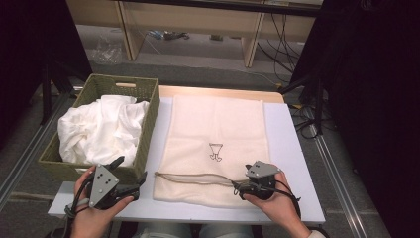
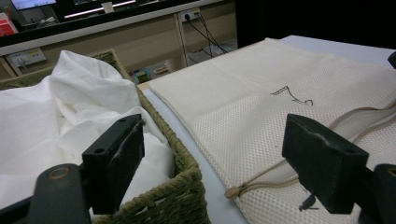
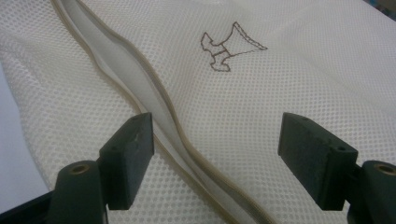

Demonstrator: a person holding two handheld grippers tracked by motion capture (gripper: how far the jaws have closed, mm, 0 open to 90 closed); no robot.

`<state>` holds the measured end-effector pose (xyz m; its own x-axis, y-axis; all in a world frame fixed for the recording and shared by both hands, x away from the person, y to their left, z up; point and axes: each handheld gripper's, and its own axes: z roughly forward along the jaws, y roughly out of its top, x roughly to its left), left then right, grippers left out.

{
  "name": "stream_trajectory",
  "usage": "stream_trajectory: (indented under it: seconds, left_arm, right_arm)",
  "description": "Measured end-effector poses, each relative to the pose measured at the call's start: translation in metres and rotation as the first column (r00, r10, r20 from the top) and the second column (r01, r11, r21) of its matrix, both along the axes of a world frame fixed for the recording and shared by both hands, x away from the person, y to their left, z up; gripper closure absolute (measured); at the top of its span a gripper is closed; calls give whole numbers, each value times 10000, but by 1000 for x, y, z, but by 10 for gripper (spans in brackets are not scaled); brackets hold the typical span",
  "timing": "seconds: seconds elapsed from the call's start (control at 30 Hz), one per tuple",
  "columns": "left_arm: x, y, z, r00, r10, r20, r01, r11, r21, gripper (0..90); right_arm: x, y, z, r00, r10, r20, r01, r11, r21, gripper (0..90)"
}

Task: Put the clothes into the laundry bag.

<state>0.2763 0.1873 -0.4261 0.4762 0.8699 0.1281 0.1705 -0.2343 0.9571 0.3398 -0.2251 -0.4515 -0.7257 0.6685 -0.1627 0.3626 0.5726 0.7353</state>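
Note:
A cream mesh bag [image 1: 218, 129] lies flat on the white table [image 1: 292, 148], with a small dark emblem [image 3: 224, 46] stitched on it. Its zip opening [image 1: 193, 177] runs across near the front edge and gapes slightly [image 3: 135, 79]. My right gripper [image 1: 238, 187] sits open at the zip's right end, jaws spread just above the mesh [image 3: 217, 126]. Open and holding nothing, my left gripper [image 1: 132, 168] hovers by the front right corner of a green woven basket [image 1: 148, 119]. White cloth [image 1: 99, 129] is heaped in the basket. The zip's left end [image 2: 232, 191] lies between the left jaws' line of sight.
The basket [image 2: 182, 163] takes up the table's left side, its wall close to the bag's left edge [image 2: 261, 88]. Bare table shows to the right of the bag. Desks and cables stand beyond the far edge.

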Motion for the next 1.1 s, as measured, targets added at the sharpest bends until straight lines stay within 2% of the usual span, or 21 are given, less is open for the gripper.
stream_trajectory:
  seconds: [0.1,0.2,0.33,0.6,0.63,0.77,0.8,0.93,0.97,1.03,1.1]
  left_arm:
    - [0,0,0,10000,4,-36,-4,10000,-13,217]
    - [0,0,0,10000,22,-56,-23,10000,-48,217]
    - [-2,0,-1,9999,-99,-111,100,9999,63,213]
    - [-2,0,-3,9996,-67,-278,65,10000,-66,213]
    - [-1,0,-3,9996,-77,-261,75,10000,-57,214]
    - [-1,-2,-3,9994,-104,-327,105,9999,14,213]
    - [-1,-3,-4,9993,-114,-350,113,9999,-33,211]
    - [-1,-3,-4,9994,-122,-324,122,9999,-18,202]
    - [-2,-2,-4,9995,-91,-296,91,10000,15,202]
    - [-2,-2,-4,9996,-85,-282,86,10000,21,202]
    - [-2,-2,-4,9995,-81,-303,81,10000,11,202]
  right_arm:
    - [1,0,0,9998,108,181,-106,9998,-141,280]
    - [4,4,-1,9999,92,51,-92,10000,-26,282]
    - [9,13,-3,9995,300,-91,-302,9993,-198,282]
    - [13,26,-6,9986,518,-60,-520,9979,-386,286]
    - [14,29,-7,9981,508,-348,-521,9979,-377,294]
    - [17,36,-10,9967,651,-484,-669,9971,-371,297]
    - [19,42,-12,9958,819,-417,-842,9948,-567,308]
    - [23,50,-15,9953,855,-451,-890,9927,-818,323]
    - [29,54,-18,9948,911,-458,-954,9902,-1019,346]
    - [30,56,-19,9949,836,-558,-890,9908,-1019,356]
    - [35,60,-19,9947,840,-597,-904,9894,-1135,404]
